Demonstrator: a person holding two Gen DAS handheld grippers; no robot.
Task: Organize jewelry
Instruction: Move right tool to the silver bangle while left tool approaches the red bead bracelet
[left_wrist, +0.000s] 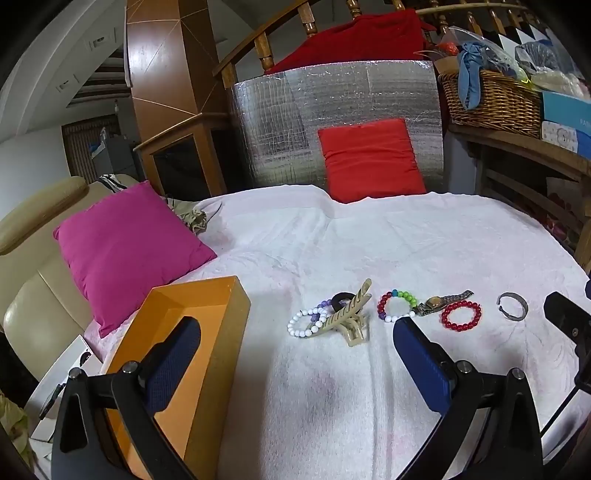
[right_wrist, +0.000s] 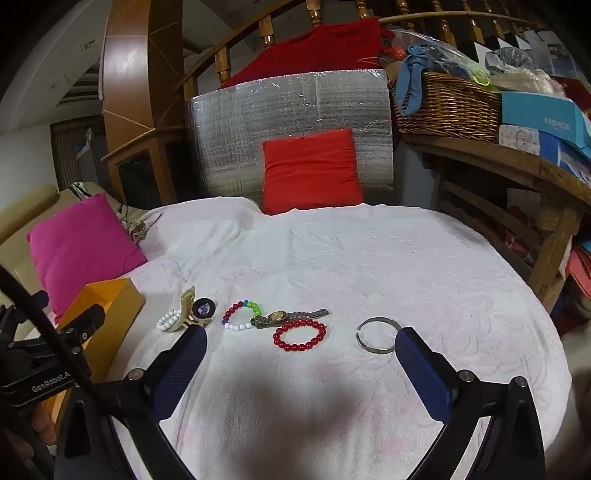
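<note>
1. Here, the left gripper (left_wrist: 295, 354) has its fingers (left_wrist: 173, 362) spread wide, holding nothing, above the white cloth (left_wrist: 332, 251) that covers the surface.
2. The orange box (left_wrist: 192, 332), open at the top, lies under and behind the left finger of that gripper, at the cloth's left edge.
3. Between the left gripper's fingers and just ahead of them lies a beige hair claw (left_wrist: 347, 317), resting over a white bead bracelet (left_wrist: 306, 323) and a dark ring-shaped piece (left_wrist: 341, 298).
4. Just ahead of its right finger tip sits a multicolour bead bracelet (left_wrist: 395, 304), touching a wristwatch (left_wrist: 439, 302); the red bead bracelet (left_wrist: 461, 315) lies beside the watch, and the metal bangle (left_wrist: 512, 305) sits apart, further right.
5. The right gripper (right_wrist: 301, 350) likewise has its fingers (right_wrist: 421, 365) spread apart and empty.
6. In the right wrist view, the red bead bracelet (right_wrist: 300, 335) lies between the fingers, just ahead; the metal bangle (right_wrist: 376, 335) touches or nearly touches the right finger tip.
7. The hair claw (right_wrist: 186, 312) sits just beyond the right gripper's left finger tip, with the orange box (right_wrist: 107, 314) further left.
8. A pink cushion (right_wrist: 81, 240) and a red cushion (right_wrist: 310, 171) lie well beyond the fingers.
</note>
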